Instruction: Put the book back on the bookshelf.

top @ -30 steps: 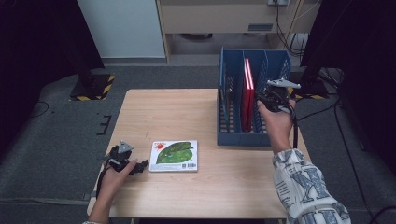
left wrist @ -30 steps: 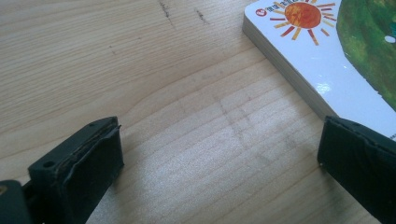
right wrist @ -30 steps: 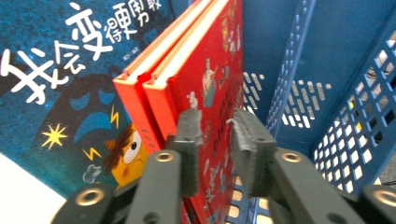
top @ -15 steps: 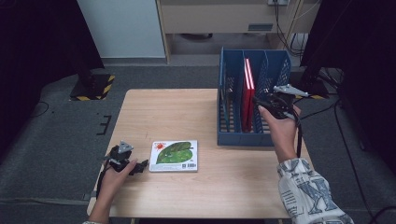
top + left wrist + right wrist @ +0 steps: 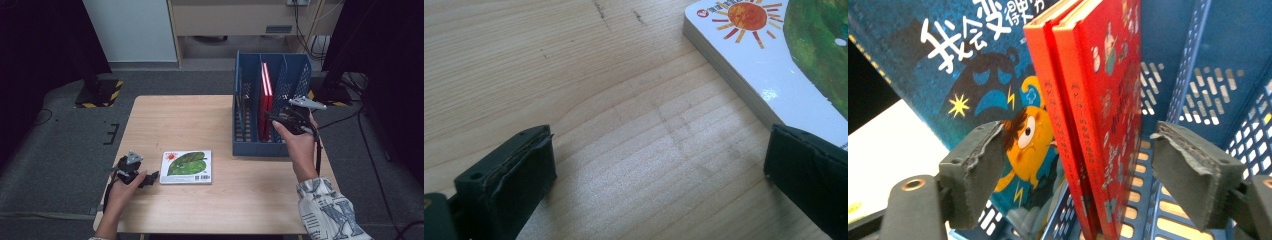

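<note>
A blue file rack (image 5: 250, 145) stands on the table's right side with two red books (image 5: 266, 92) upright in it. My right gripper (image 5: 276, 119) reaches into the rack from its right. In the right gripper view the right gripper (image 5: 1080, 150) is open, its jaws having just been opening. The red books (image 5: 1098, 100) stand between the pads, untouched, beside a blue picture book (image 5: 948, 75). A white book with a green leaf (image 5: 186, 167) lies flat at the front left. My left gripper (image 5: 149, 176) rests open just left of it, with the book's corner (image 5: 769, 70) by one jaw and bare wood between the jaws (image 5: 663, 150).
The wooden table (image 5: 200, 120) has free room across its middle and front. The rack's perforated blue walls (image 5: 1198, 75) close in around the right gripper. Grey floor surrounds the table, with a cabinet and cables behind it.
The right hand has sunk a little and drawn back toward the near end of the rack. The left hand and the leaf book have not moved.
</note>
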Motion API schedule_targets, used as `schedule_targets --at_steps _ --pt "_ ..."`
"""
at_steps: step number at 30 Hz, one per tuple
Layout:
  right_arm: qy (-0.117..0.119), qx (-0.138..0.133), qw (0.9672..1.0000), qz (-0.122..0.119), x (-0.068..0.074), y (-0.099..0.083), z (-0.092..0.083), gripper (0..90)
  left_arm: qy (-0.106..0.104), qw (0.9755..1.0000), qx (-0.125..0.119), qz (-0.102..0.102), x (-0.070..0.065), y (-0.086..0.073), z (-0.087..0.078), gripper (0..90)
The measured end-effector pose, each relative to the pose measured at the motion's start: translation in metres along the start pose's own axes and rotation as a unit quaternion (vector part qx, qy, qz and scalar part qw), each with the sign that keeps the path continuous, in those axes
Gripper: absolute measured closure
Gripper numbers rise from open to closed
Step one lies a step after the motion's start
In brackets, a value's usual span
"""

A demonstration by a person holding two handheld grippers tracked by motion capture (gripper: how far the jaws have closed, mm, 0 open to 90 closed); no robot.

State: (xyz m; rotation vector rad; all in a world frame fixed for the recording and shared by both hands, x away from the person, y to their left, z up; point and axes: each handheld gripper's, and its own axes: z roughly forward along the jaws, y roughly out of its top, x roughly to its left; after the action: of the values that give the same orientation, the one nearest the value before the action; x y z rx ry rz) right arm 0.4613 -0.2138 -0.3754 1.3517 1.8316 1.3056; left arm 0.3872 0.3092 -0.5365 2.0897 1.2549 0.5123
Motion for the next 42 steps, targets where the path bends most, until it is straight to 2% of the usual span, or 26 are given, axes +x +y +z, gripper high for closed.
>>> schedule_targets --at_steps 7,10,14,20,25,26,31,34,38,40,42 --pt "0.014 0.000 0.9999 -0.009 0.002 -0.004 -0.001 14.1 0.000 1.0000 0.000 0.000 0.000 0.000 0.000 0.0" --pt "0.027 0.001 0.9995 -0.018 0.005 -0.009 -0.003 10.6 0.000 1.0000 0.000 0.000 0.000 0.000 0.000 0.0" --pt "0.041 0.004 0.9986 -0.032 0.011 -0.016 -0.007 9.4 0.000 1.0000 0.000 -0.001 0.000 0.000 0.000 0.0" --pt "0.066 0.003 0.9970 -0.040 0.021 -0.025 -0.011 9.1 0.001 1.0000 0.000 -0.001 0.000 0.000 0.000 0.0" --pt "0.075 0.006 0.9955 -0.058 0.033 -0.034 -0.016 10.4 0.001 1.0000 0.000 -0.001 0.000 0.000 0.000 0.0" --pt "0.081 0.009 0.9942 -0.070 0.041 -0.040 -0.018 11.0 0.001 1.0000 0.000 -0.001 0.000 0.000 0.000 0.0" --pt "0.095 0.011 0.9917 -0.085 0.057 -0.052 -0.018 12.8 0.001 1.0000 0.000 -0.001 0.000 0.000 0.000 0.0" --pt "0.115 0.018 0.9892 -0.089 0.066 -0.059 -0.017 13.9 0.000 1.0000 0.000 -0.001 0.000 0.000 0.000 0.0" --pt "0.127 0.026 0.9863 -0.102 0.078 -0.068 -0.016 13.8 -0.003 1.0000 -0.001 -0.001 0.000 0.000 0.000 0.0" --pt "0.137 0.031 0.9831 -0.118 0.089 -0.074 -0.014 13.3 -0.003 1.0000 -0.002 0.000 0.000 0.000 0.000 0.0" --pt "0.148 0.037 0.9805 -0.124 0.099 -0.081 -0.012 13.4 -0.003 1.0000 -0.002 0.000 0.000 0.000 0.000 0.0"
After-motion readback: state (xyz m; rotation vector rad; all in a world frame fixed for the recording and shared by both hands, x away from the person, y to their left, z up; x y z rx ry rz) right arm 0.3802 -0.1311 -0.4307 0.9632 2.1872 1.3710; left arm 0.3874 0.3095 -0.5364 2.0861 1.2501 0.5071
